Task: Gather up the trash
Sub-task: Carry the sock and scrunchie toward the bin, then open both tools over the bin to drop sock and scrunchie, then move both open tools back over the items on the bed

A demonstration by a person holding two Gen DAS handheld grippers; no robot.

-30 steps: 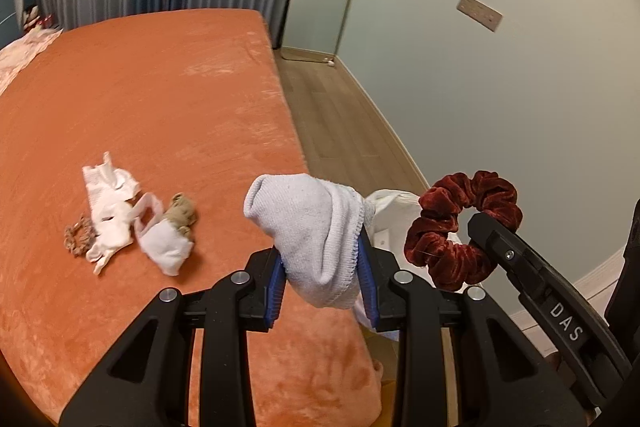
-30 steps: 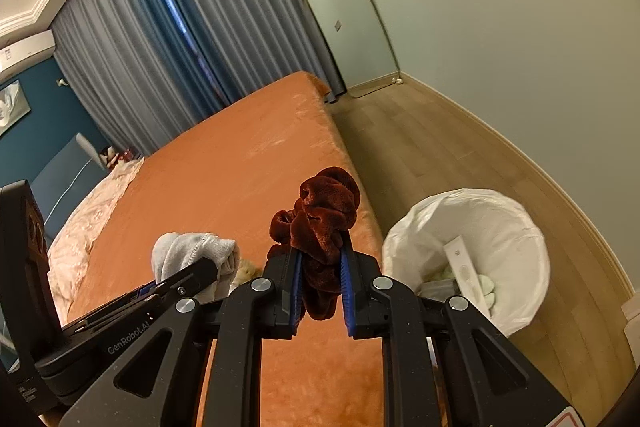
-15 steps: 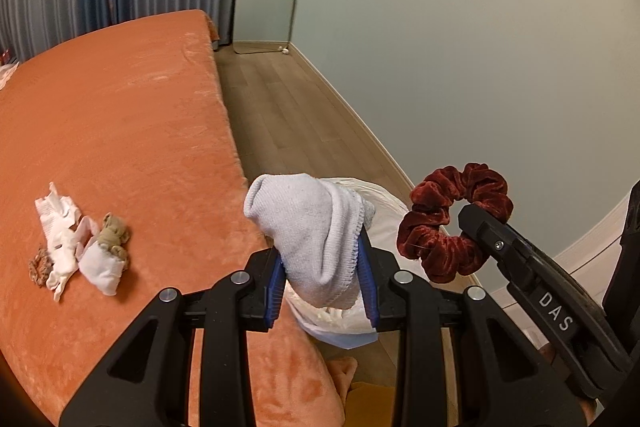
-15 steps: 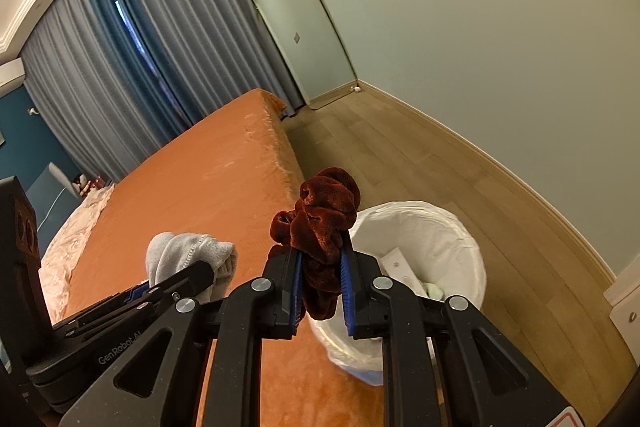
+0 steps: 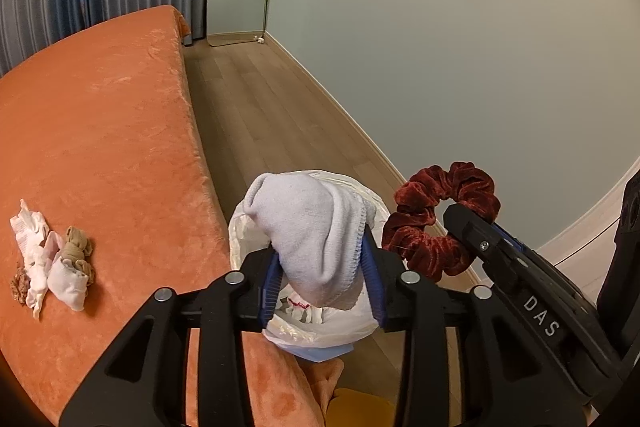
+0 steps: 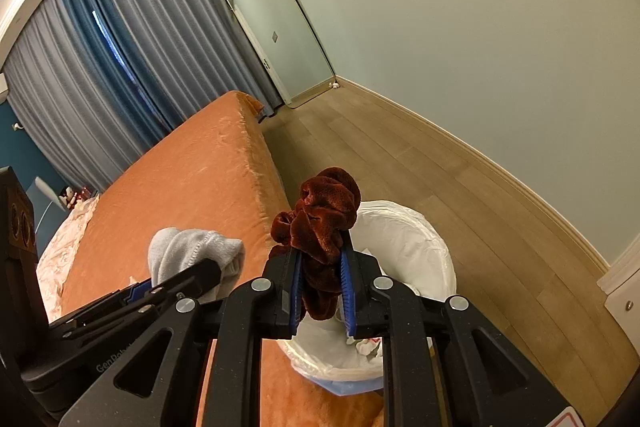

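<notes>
My left gripper is shut on a pale grey sock and holds it over the white-lined trash bin beside the bed. My right gripper is shut on a dark red velvet scrunchie, also above the bin. The scrunchie and right gripper show at the right of the left wrist view; the sock shows at the left of the right wrist view. A small pile of crumpled tissues and socks lies on the orange bed.
The bin holds some trash. Wooden floor runs between the bed and the pale wall. A mirror leans at the far end by grey-blue curtains. A cream cover lies on the bed's far side.
Both grippers have moved right, off the bed edge, to stand over the bin with the sock and scrunchie still held. The pile on the bed has slid left in view.
</notes>
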